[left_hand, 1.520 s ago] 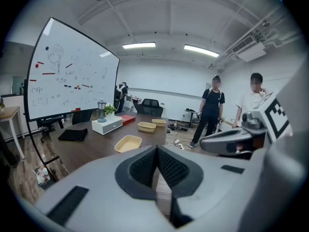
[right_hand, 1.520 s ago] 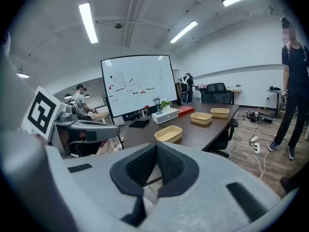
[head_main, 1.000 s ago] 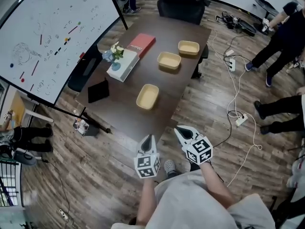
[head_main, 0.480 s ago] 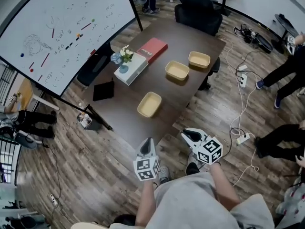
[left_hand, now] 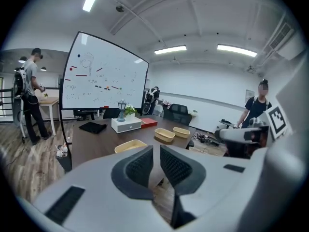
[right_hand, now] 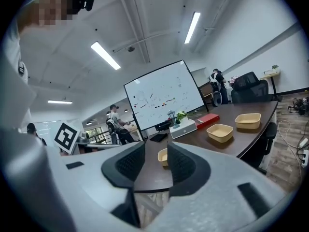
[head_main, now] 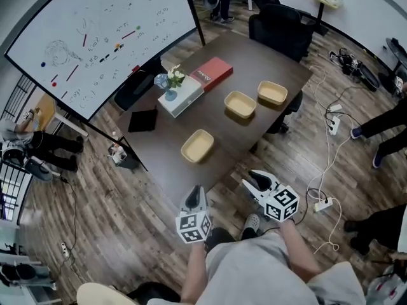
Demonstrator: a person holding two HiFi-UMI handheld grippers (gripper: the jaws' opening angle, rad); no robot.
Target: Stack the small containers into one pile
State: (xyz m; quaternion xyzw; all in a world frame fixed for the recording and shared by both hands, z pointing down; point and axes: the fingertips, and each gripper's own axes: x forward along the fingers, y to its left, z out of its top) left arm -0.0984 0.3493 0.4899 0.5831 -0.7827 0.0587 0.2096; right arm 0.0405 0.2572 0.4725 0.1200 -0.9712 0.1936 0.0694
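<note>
Three small beige containers stand on the dark table [head_main: 254, 59], all empty and none stacked. The nearest container [head_main: 197, 146] is close to the table's near end. The middle container [head_main: 240, 104] and the far container [head_main: 272, 93] sit near each other toward the right edge. Only the head view gives this layout from above, with bare tabletop between the nearest one and the other two.

The left gripper view shows the nearest container [left_hand: 128, 146] whole, just above the pads. In the right gripper view it is half covered — it shows only in the gap between the jaws, far behind them.

Both tongs hover over the wooden floor [head_main: 114, 215], short of the table's near corner. The left gripper [head_main: 196, 192] has just been opening its jaws, which stand a narrow slit apart with nothing between them. The right gripper [head_main: 255, 178] has just been opening too — its gap is wider and also empty.

A white box [head_main: 181, 95] with flowers, a red book [head_main: 211, 72] and a flat black thing [head_main: 142, 120] take the table's left half. The whiteboard [head_main: 102, 37] stands just beside that side, and its marks are too small to read. A black chair [head_main: 280, 24] closes the far end.
</note>
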